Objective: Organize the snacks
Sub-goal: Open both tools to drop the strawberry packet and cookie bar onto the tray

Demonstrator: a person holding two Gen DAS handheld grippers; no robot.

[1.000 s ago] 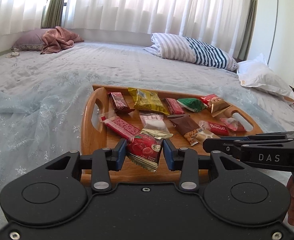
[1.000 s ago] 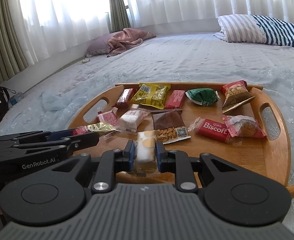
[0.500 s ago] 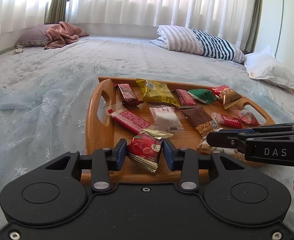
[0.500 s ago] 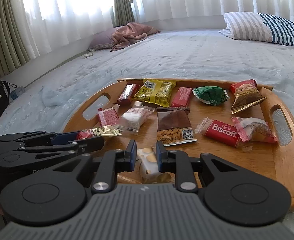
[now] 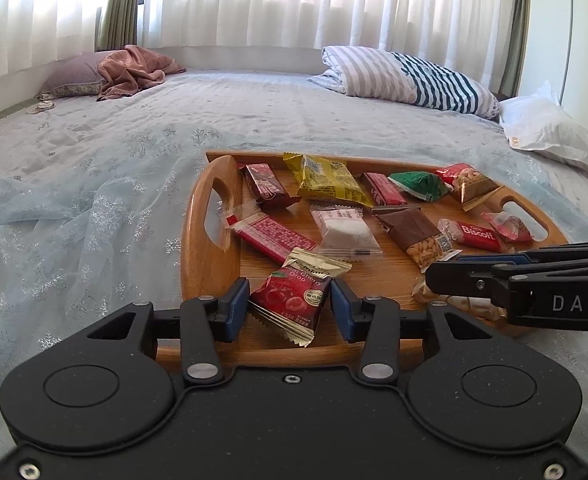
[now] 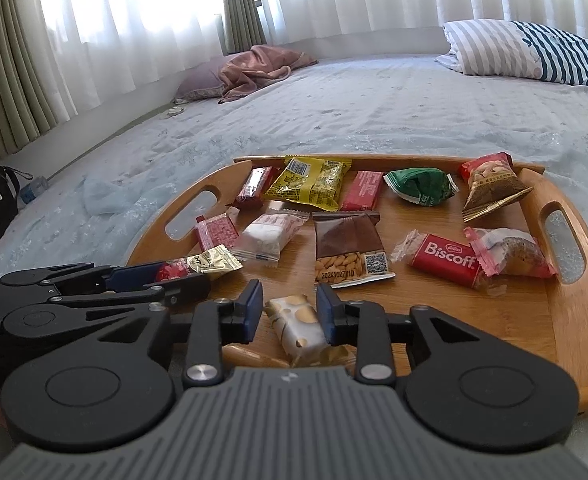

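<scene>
Releasing onto wooden tray, near edge. Right gripper: jaws just parted, clear of gold-spotted packet lying between. Left gripper: likewise just widened around red cherry packet (contact uncertain). Withdraw straight back, avoiding dragging wrappers.

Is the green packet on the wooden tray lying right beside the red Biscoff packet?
No. The green packet lies in the far row of the wooden tray, while the Biscoff packet sits nearer, apart from it.

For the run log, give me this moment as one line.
left gripper: opening, cherry drop packet between jaws | right gripper: opening, gold-spotted white packet released | wooden tray: both packets on it
</scene>
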